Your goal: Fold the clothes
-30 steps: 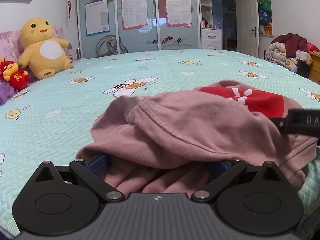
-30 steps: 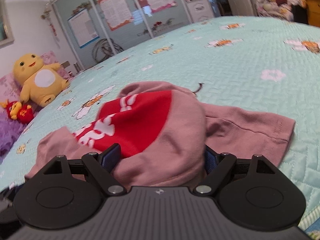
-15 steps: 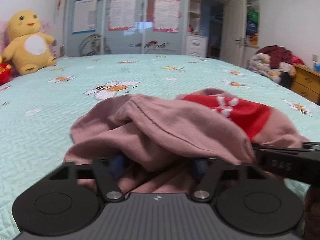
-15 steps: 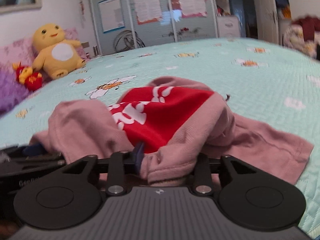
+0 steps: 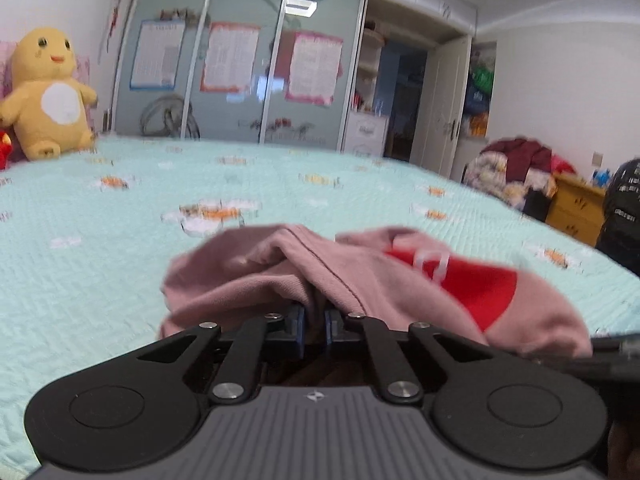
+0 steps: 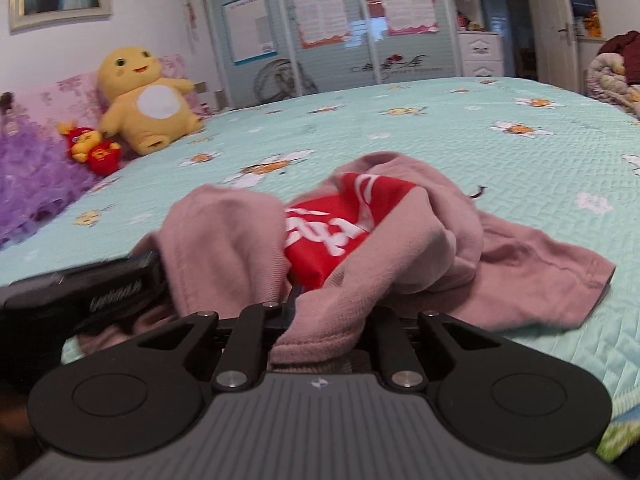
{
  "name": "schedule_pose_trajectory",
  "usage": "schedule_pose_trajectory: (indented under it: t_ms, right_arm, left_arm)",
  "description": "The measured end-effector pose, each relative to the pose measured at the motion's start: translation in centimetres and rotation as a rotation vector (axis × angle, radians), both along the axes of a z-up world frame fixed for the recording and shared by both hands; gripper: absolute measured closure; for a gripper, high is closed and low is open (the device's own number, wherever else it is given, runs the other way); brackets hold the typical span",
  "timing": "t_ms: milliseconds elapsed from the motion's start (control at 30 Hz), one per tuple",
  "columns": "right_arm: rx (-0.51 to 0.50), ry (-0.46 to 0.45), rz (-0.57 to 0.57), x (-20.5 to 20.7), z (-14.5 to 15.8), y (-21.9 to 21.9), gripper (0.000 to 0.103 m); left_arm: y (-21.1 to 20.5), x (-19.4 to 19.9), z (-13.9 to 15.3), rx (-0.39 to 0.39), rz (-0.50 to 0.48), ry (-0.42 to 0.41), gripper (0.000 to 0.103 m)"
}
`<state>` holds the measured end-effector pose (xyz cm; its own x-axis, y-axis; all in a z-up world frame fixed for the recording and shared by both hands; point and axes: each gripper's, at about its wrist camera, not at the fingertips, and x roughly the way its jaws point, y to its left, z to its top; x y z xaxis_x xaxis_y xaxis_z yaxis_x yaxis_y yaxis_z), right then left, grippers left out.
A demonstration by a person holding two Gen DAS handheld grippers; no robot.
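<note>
A dusty-pink garment [image 5: 256, 276] with a red panel bearing white print [image 5: 472, 284] lies bunched on the mint bedspread [image 5: 100, 264]. My left gripper [image 5: 315, 326] is shut on a fold of the pink fabric at its near edge. In the right wrist view the same garment [image 6: 400, 248] lies crumpled with a flat part stretching right. My right gripper [image 6: 320, 320] is shut on a thick fold of it; the cloth hides the fingertips. The left gripper's body [image 6: 92, 296] shows at the left of the right wrist view.
A yellow plush toy [image 6: 144, 100], a small red plush [image 6: 94, 150] and a purple pillow [image 6: 32, 184] sit at the bed's left. Wardrobe doors with posters [image 5: 240, 64] stand behind. A clothes pile [image 5: 516, 172] and a wooden drawer unit [image 5: 576, 208] are at the right.
Both grippers closed from wide open onto folds of the pink garment. The fabric has bunched up between the fingers and both views have lifted slightly.
</note>
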<state>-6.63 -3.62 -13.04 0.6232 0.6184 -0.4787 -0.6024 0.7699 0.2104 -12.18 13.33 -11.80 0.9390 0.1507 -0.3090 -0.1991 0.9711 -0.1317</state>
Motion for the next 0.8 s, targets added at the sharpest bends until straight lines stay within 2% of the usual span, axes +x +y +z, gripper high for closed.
schedule_pose_trajectory:
  t_ms: [67,200,233,267,300,333,367,400,433,467,533,633,767,800]
  right_arm:
    - [-0.001,-0.005,0.037,-1.2,0.3,0.2,0.089]
    - [-0.001,0.006,0.046,-1.9,1.0,0.3,0.087]
    - [0.008,0.023,0.031,-1.6,1.1,0.0,0.082]
    - [0.020,0.040,0.012,-1.1,1.3,-0.3,0.081]
    - [0.032,0.049,-0.006,-0.7,1.5,-0.7,0.077]
    - [0.045,0.051,-0.024,-0.3,1.8,-1.1,0.071]
    - [0.056,0.057,-0.043,0.1,2.0,-1.4,0.067]
    - [0.066,0.067,-0.064,0.6,2.1,-1.7,0.056]
    - [0.076,0.077,-0.085,1.1,2.2,-2.0,0.045]
    - [0.087,0.087,-0.106,1.5,2.3,-2.3,0.040]
    - [0.107,0.106,-0.148,2.4,2.5,-3.0,0.032]
    - [0.133,0.190,-0.214,4.0,1.6,-3.3,0.031]
    - [0.166,0.309,-0.251,5.6,0.0,-2.7,0.031]
    - [0.170,0.340,-0.234,5.8,-0.3,-2.3,0.038]
  left_arm:
    - [0.2,-0.4,0.2,-0.001,0.008,-0.010,0.096]
    - [1.1,0.3,-0.4,-0.062,0.033,0.046,0.090]
    - [1.4,0.4,-0.5,-0.088,0.039,0.057,0.081]
    - [1.8,0.4,-0.6,-0.113,0.047,0.065,0.067]
    - [2.1,0.3,-0.6,-0.137,0.059,0.067,0.059]
    - [2.5,0.2,-0.6,-0.162,0.070,0.064,0.043]
    - [2.9,0.1,-0.6,-0.190,0.078,0.061,0.032]
    - [3.3,0.0,-0.6,-0.218,0.087,0.057,0.029]
    - [3.6,-0.1,-0.6,-0.245,0.087,0.055,0.027]
    - [3.8,0.0,-0.6,-0.263,0.083,0.058,0.027]
    - [3.6,0.3,-0.6,-0.249,0.080,0.083,0.025]
    - [3.0,0.5,-0.8,-0.208,0.074,0.114,0.025]
    - [3.4,0.1,-0.9,-0.221,0.069,0.111,0.024]
    - [3.6,0.0,-0.9,-0.228,0.069,0.110,0.024]
